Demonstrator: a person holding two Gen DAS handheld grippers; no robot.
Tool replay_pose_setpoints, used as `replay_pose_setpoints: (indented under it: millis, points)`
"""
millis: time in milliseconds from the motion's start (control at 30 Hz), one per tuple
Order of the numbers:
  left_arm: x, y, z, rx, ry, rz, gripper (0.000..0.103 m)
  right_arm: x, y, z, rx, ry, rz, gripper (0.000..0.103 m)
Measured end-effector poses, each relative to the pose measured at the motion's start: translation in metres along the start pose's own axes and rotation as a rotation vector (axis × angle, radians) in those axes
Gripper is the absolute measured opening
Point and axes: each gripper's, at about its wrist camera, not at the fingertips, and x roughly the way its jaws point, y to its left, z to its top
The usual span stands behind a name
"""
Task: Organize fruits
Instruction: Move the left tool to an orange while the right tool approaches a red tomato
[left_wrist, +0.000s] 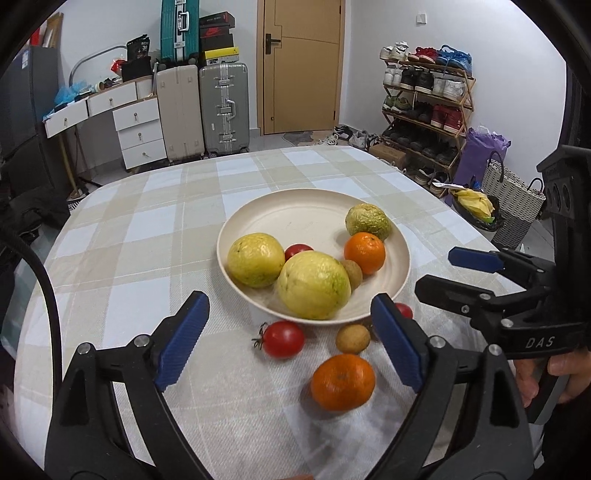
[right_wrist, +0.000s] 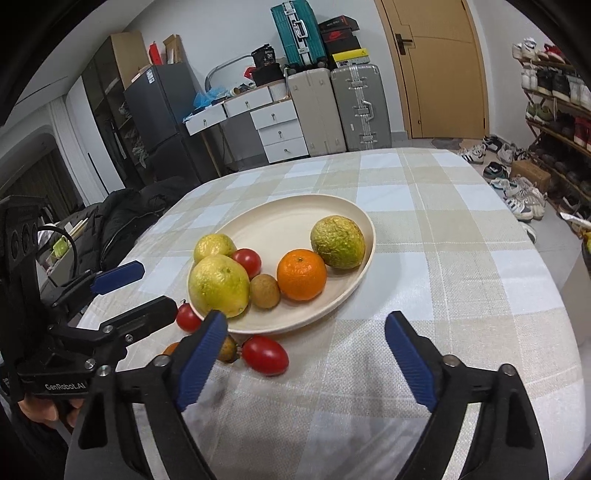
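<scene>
A cream plate (left_wrist: 288, 210) (right_wrist: 284, 221) on the checked tablecloth holds two yellow-green fruits (left_wrist: 313, 290), a wrinkled green fruit (left_wrist: 367, 221), an orange (left_wrist: 365, 252), a small tomato (left_wrist: 297, 251) and a brown longan (left_wrist: 352, 273). On the cloth in front of the plate lie a tomato (left_wrist: 283, 339), a longan (left_wrist: 352, 338), an orange (left_wrist: 342, 382) and another tomato (left_wrist: 404, 310) (right_wrist: 265, 355). My left gripper (left_wrist: 291, 339) is open above these loose fruits. My right gripper (right_wrist: 306, 358) is open over bare cloth, right of the tomato.
The table edge curves away at left and right. Suitcases (left_wrist: 221, 107), a white drawer unit (left_wrist: 138, 129), a door and a shoe rack (left_wrist: 424, 103) stand behind the table. A woven basket (left_wrist: 513, 199) is at the right.
</scene>
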Motion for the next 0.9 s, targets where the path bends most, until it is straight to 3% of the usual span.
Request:
replay_pose_setpoints:
  millis: [300,900]
  points:
    - [-0.034,0.004,-0.017,-0.023,-0.039,0.016,0.102,-0.009,0.019,-0.002,-0.072,0.01,-0.036,0.103]
    - [-0.03,0.002,-0.034,-0.029,-0.009,0.02,0.102,0.001,0.023,-0.009,-0.105,0.062,-0.068,0.103]
